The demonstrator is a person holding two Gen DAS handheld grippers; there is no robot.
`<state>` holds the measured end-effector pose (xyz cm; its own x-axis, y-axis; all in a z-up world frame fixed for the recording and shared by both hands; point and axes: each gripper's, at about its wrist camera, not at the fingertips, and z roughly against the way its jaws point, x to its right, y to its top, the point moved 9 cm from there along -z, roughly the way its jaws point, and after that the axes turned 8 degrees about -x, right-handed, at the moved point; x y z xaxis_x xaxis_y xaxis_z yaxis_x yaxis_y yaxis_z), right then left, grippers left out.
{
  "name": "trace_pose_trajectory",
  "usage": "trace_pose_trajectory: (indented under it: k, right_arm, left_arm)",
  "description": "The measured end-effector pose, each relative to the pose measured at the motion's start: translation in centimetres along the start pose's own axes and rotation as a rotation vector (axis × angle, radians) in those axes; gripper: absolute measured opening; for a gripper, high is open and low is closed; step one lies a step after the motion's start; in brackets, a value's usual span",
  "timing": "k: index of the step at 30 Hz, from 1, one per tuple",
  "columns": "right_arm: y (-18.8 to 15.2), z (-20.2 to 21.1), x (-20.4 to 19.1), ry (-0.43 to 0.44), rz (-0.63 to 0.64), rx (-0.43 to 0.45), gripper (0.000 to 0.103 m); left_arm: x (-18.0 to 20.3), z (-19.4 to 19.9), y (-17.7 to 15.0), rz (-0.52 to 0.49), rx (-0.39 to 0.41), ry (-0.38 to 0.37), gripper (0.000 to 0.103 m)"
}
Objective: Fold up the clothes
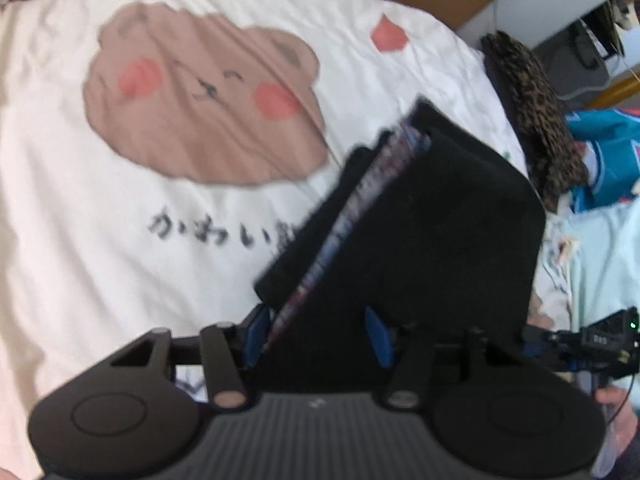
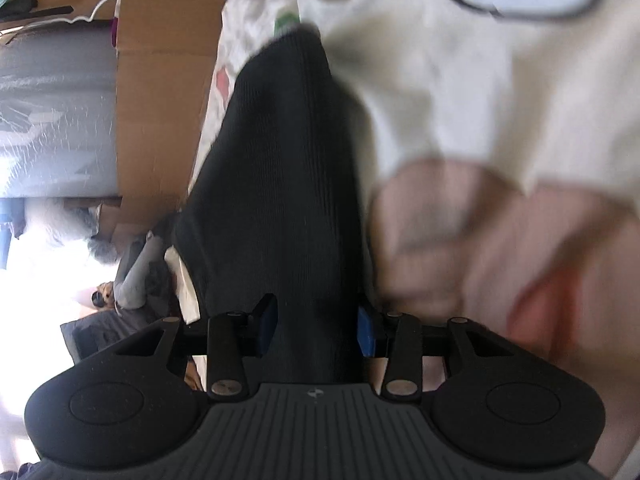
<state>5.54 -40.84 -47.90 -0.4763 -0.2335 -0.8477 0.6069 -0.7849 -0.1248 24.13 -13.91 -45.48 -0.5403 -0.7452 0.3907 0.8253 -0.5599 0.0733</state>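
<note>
A folded black garment [image 1: 440, 216] with a patterned striped edge lies on the white bear-print bedsheet [image 1: 120, 208]. My left gripper [image 1: 316, 336] points down over its near end. Its jaws stand apart, the blue pads [image 1: 378, 334] flank the cloth, and I see no squeeze on it. In the right wrist view the same black ribbed garment [image 2: 280, 184] runs forward from between the jaws of my right gripper [image 2: 316, 328]. It fills the gap between the blue pads [image 2: 368, 332], which stand apart. The picture is blurred by motion.
A leopard-print cloth [image 1: 532, 120] and a teal garment [image 1: 608, 152] lie at the bed's right side, with a pale blue cloth [image 1: 600, 264] nearer. Brown cardboard [image 2: 160, 92] and a grey wrapped bundle [image 2: 56, 112] stand beyond the bed's edge. My right gripper's body [image 1: 600, 340] shows at the right edge.
</note>
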Motion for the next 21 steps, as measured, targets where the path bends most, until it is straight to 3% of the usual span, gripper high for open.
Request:
trace_pose_trajectory:
  k: [3,6,8,10,21]
  right_arm:
    - [-1.5,-0.4,0.3,-0.003,-0.001,-0.027,0.045]
    - [-2.4,-0.6,0.4,0.0,0.004,-0.033,0.045]
    - [-2.5,-0.7,0.4,-0.001,0.001,-0.032,0.045]
    - [-2.4,-0.6,0.5,-0.002,-0.002,-0.036,0.045]
    - [-2.9,-0.2,0.4,-0.016,0.029,-0.05,0.046]
  left_arm:
    - [0.0,0.1,-0.3,-0.023,-0.009,0.001,0.05]
    - [-0.8,0.6,-0.4,0.022,-0.001,-0.024,0.036]
    - [-0.9,1.0,-0.5,0.013,-0.003,-0.029,0.016]
    - [-0.6,1.5,-0.7,-0.015,-0.002,-0.026,0.008]
    - [-0.8,2.8,1.6,-0.069,0.058,0.086,0.002]
